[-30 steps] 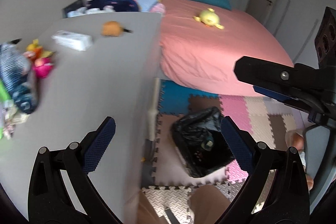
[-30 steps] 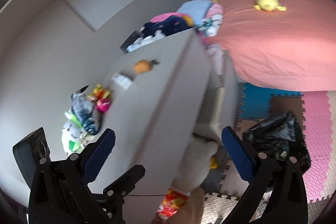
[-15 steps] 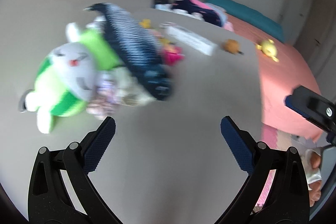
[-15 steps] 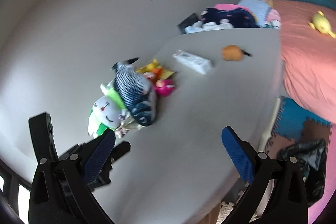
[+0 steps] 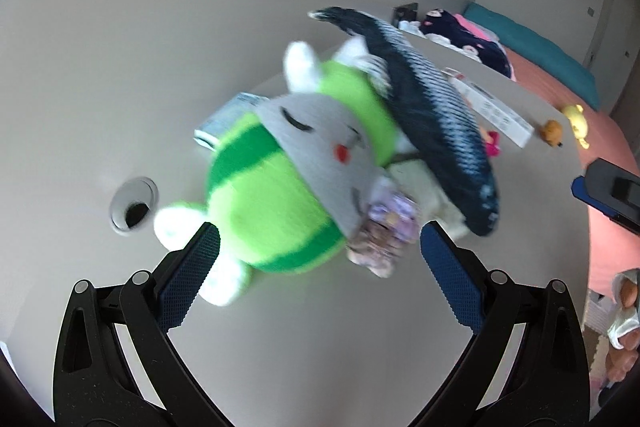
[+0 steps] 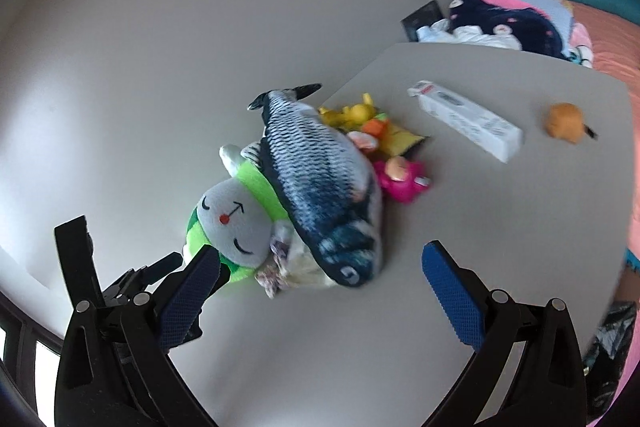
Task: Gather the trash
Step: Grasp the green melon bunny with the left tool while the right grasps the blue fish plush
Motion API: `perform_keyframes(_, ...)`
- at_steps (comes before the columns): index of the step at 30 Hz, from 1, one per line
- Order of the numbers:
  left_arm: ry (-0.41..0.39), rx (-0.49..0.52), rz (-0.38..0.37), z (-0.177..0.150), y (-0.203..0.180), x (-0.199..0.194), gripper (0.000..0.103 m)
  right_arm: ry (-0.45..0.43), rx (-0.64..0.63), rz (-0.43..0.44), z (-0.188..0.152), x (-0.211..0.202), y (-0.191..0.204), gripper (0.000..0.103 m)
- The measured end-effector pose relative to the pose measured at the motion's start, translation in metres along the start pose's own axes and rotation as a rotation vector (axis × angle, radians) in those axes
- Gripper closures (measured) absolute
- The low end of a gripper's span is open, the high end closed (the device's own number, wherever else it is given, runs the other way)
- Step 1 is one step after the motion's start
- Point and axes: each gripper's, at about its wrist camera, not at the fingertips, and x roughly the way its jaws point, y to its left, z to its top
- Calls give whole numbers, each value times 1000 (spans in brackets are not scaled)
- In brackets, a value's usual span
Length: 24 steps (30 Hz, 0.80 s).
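Through the left wrist camera I see my left gripper (image 5: 320, 253) with its jaws wide apart and holding nothing, hovering over the grey desk (image 5: 320, 347) right in front of a green-striped plush bunny (image 5: 288, 183); a crumpled wrapper (image 5: 382, 237), the trash I can make out, lies against the bunny's head under the nose of a blue fish plush (image 5: 432, 115). Through the right wrist camera my right gripper (image 6: 320, 267) is also spread open and empty, and the crumpled wrapper (image 6: 280, 265) sits just ahead between bunny (image 6: 236, 223) and fish (image 6: 320, 179), with a white box (image 6: 466, 119) and a small orange toy (image 6: 564, 121) farther along the desk (image 6: 400, 347).
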Motion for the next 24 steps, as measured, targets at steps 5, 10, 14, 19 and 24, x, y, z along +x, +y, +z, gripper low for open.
perform_keyframes(5,10,38,23,21,10,18,6,42,-79,-48,26,46,20,2)
perform_keyframes(10,41,34,10,35,21,41,6,50,-237,-195,36,86,42,3)
perform_keyframes(14,70,13,-47,40,28,57,6,108,-299,-254,33,110,48,24)
perform_keyframes(19,78,57,-47,43,22,64,6,185,-290,-307,27,134,40,50)
perform_keyframes(24,116,67,-65,45,20,74,6,214,-263,-316,27,139,36,57)
